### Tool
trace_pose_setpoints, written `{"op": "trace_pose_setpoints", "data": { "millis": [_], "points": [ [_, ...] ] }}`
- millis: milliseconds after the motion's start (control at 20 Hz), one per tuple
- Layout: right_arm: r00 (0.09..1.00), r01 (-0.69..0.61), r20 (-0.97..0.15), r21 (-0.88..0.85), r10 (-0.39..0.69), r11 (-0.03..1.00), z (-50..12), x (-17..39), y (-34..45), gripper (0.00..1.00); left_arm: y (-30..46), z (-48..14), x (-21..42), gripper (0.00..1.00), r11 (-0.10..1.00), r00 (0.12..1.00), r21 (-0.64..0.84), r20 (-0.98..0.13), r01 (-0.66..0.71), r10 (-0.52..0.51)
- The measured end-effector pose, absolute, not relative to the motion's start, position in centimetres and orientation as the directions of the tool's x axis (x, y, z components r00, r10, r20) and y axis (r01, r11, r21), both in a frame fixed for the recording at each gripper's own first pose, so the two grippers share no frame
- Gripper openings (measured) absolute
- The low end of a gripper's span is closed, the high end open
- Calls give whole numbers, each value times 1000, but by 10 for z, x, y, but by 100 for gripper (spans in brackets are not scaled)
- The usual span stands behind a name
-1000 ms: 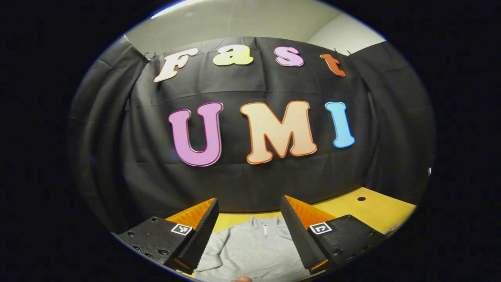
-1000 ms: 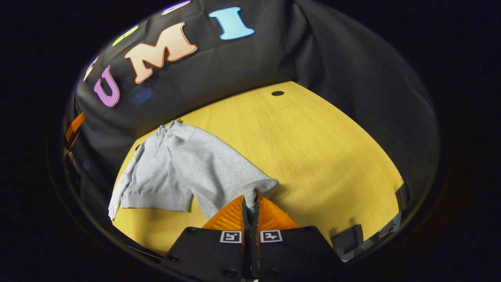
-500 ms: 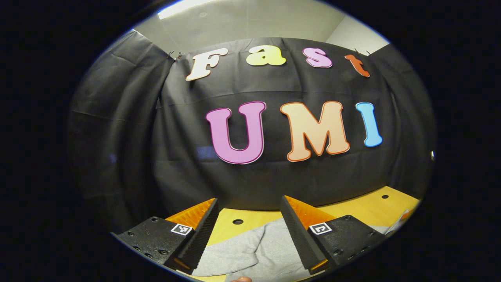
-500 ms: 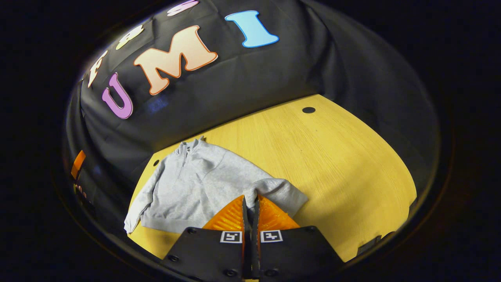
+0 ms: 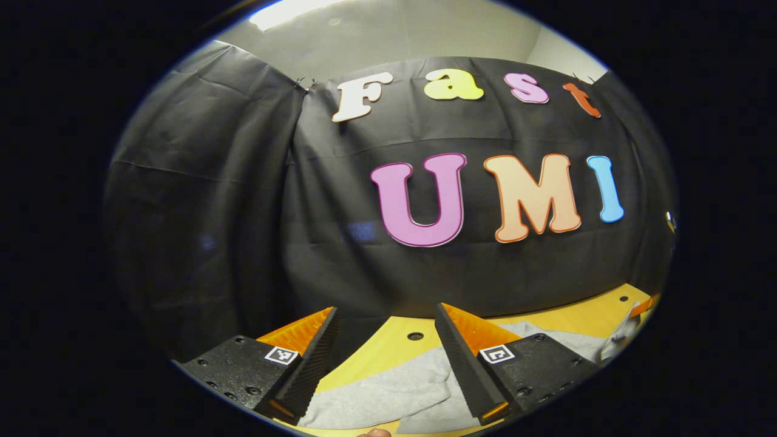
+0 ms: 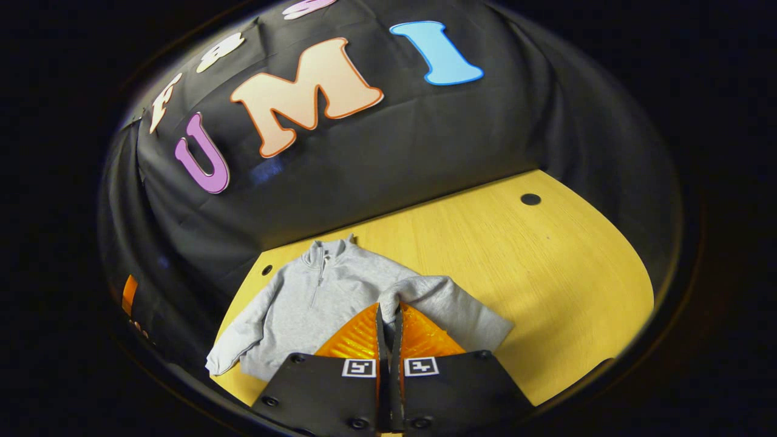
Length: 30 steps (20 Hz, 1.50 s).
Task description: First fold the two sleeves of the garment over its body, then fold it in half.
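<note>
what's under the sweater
The yellow table lies under the grey sweater, bare around it. The right gripper pinches one sleeve, lifted over the body. Whatever lies beneath the cloth is covered.

No legible text or numbers; small square coded tags (image 6: 358, 367) sit on the finger mounts, not readable as words.
</note>
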State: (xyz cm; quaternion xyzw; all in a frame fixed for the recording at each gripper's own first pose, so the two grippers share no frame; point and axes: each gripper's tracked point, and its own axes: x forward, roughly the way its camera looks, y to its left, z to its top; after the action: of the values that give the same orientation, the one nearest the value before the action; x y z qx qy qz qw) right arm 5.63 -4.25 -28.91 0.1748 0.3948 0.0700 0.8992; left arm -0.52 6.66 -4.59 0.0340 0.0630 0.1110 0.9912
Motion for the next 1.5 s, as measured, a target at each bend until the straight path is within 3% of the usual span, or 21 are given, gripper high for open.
{"op": "trace_pose_setpoints", "data": {
  "millis": [850, 1500],
  "points": [
    [657, -163, -626, 427, 421, 889, -278, 121, 131, 2, 197, -55, -61, 93, 897, 889, 115, -130, -426, 439],
    [521, -315, -657, 445, 545, 838, -315, 110, 274, 3, 267, -66, -101, 93, 829, 816, 156, -155, -537, 557]
  ]
}}
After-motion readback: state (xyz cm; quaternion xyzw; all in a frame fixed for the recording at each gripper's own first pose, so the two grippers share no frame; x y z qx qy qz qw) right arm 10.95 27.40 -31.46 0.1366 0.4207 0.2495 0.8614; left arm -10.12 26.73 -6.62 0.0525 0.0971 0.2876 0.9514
